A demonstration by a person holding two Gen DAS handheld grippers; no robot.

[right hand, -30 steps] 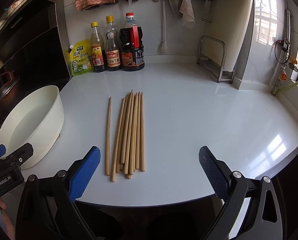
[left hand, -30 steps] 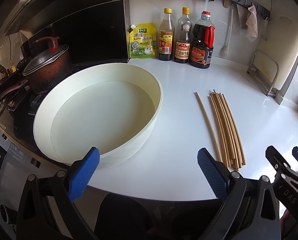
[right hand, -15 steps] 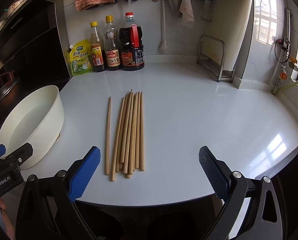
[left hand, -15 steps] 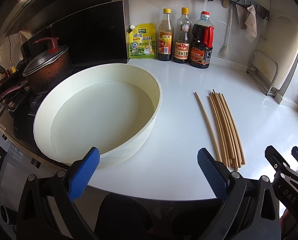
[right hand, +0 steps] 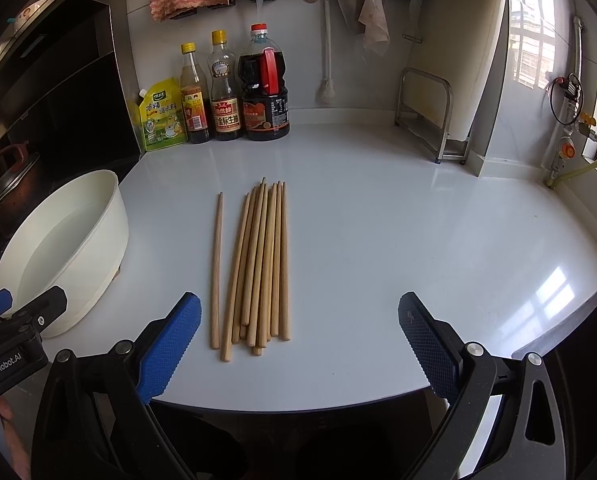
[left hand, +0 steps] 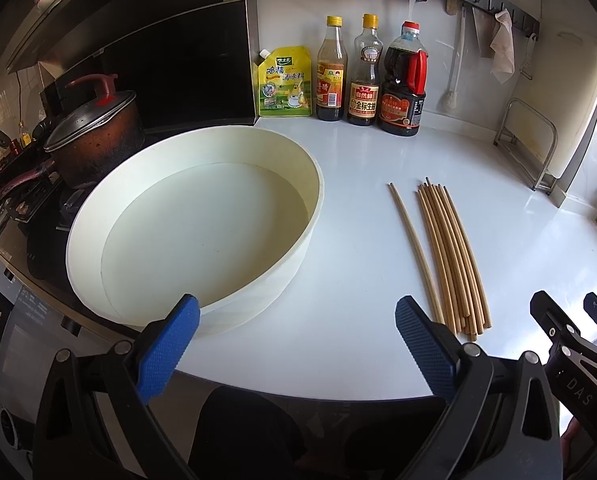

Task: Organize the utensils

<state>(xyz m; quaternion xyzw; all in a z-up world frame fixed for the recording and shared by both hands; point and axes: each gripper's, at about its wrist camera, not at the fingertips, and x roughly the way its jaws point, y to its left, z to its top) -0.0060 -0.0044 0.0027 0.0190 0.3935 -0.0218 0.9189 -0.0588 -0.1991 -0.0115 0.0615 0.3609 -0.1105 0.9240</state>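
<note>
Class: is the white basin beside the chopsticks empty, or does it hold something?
It holds clear water only: the white basin shows a waterline ringing its inner wall. No utensils are inside; the chopsticks lie on the counter.

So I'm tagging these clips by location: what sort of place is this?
Most likely a home kitchen: a lidded pot sits on a stove beside the white counter, sauce bottles line the wall, and wooden chopsticks lie by a basin.

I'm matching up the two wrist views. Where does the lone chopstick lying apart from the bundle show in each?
Left wrist view: lone chopstick right of centre, between white basin and bundle.
Right wrist view: lone chopstick left of centre, left of the bundle.
Shared landmark: red-handled soy sauce bottle.
</note>
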